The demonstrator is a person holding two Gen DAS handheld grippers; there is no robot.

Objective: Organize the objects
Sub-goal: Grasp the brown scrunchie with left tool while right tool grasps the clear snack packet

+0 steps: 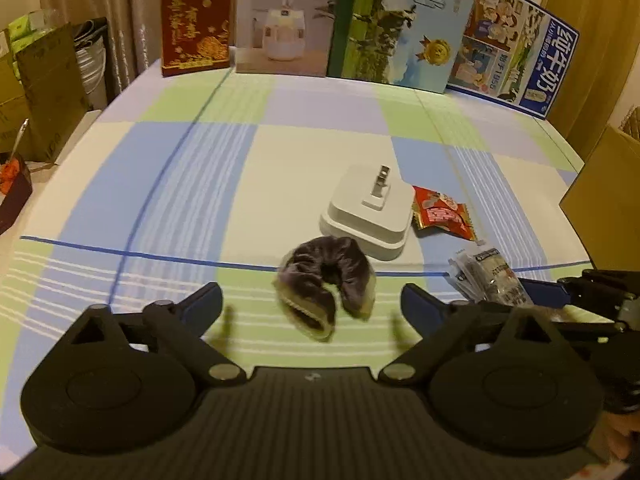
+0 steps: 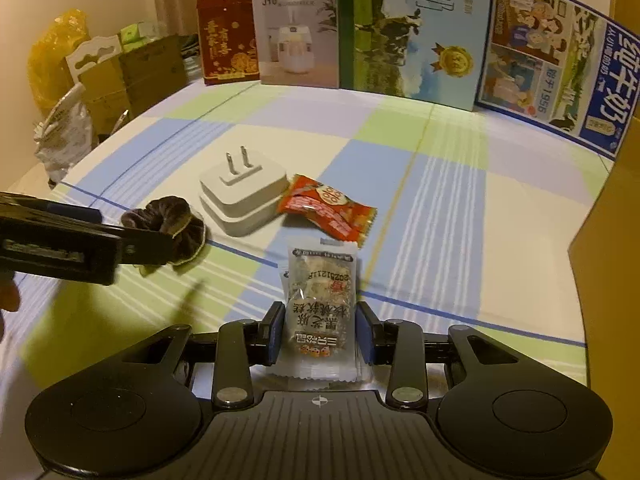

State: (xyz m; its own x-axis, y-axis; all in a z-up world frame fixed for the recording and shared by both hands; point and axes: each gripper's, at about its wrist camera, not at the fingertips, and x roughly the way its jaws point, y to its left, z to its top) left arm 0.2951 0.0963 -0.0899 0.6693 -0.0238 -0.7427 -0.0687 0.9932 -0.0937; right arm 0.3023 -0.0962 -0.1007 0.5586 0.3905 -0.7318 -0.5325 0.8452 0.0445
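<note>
Tongs first: the right tongs (image 2: 320,336) are clamped on a clear snack packet (image 2: 320,304), both blue pads pressed against its sides, the packet's far end pointing out over the checked tabletop (image 2: 460,208). The left tongs (image 1: 312,304) stand wide apart, with a dark hair scrunchie (image 1: 326,280) lying on the cloth in the gap just ahead of them, not yet gripped. Seen from the right wrist, those left tongs (image 2: 160,246) reach in low beside the scrunchie (image 2: 168,224).

Just beyond the scrunchie sits a white plug adapter (image 1: 370,216), prongs up, and touching its right side is a red snack wrapper (image 1: 440,212). Printed boxes (image 1: 280,20) line the far edge, and a cardboard box (image 2: 608,220) stands at the right.

By my reading, the step in hand is a double pick-up: packet secured, scrunchie next. The left tongs need to ease forward, settle around the soft ring and close gently; the right then has to carry its packet off, probably toward the cardboard box, though the destination is not shown.
</note>
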